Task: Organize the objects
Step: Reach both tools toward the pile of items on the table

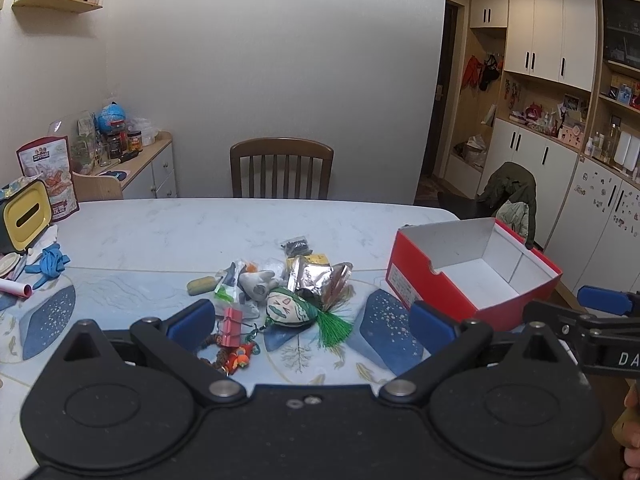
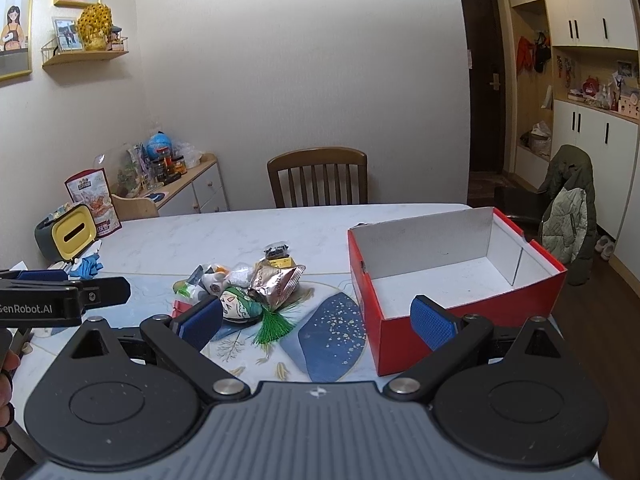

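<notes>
Marble table (image 1: 200,232), overlapping trinket pile (image 1: 280,292) hard to separate, both grippers (image 1: 312,322) (image 2: 318,320) spread, empty.

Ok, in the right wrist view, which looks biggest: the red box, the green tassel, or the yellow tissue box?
Largest to smallest, as they look:
1. Red box, by far.
2. Yellow tissue box.
3. Green tassel.
The tissue box sits farther away, so it is probably even bigger than it looks next to the tassel.

1. Left hand-held gripper (image 1: 312,320): black housing, two round discs, silver pivot screws, blue ribbed fingertip pads (image 1: 192,318).
2. Right hand-held gripper (image 2: 318,316): same black linkage, grey ridged body, blue pads (image 2: 434,322).
3. Side lettering reads "GenRobot.AI".
</notes>
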Available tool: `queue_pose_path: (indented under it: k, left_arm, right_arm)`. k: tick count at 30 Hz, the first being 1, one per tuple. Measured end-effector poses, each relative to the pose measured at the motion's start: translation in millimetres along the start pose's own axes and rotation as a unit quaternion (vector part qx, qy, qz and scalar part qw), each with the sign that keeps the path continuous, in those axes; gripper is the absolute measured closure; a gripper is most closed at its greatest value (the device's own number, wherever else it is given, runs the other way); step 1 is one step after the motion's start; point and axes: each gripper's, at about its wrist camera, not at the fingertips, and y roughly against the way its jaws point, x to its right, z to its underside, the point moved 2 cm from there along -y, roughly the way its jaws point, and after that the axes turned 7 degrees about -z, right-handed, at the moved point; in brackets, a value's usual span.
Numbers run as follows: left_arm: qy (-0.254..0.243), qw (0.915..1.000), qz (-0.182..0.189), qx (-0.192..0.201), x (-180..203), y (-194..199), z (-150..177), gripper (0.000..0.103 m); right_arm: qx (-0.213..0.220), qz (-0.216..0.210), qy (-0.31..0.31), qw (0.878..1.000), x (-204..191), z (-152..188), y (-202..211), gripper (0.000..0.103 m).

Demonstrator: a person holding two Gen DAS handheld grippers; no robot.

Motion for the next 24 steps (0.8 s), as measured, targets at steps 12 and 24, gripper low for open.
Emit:
queue_pose_path:
  k: [12, 24]
  left_arm:
    - [-0.006, 0.9987, -0.006, -0.050, -47, -85, 11, 0.000]
    - [0.004, 0.9943, 0.003, -0.107, -90, -152, 42, 0.001]
  right_arm:
    - [-0.050, -0.018, 0.020, 0.998, -14, -16, -80, 0.002]
    - [-0.112, -0.056, 0.030, 0.992, -63, -20, -173, 0.002]
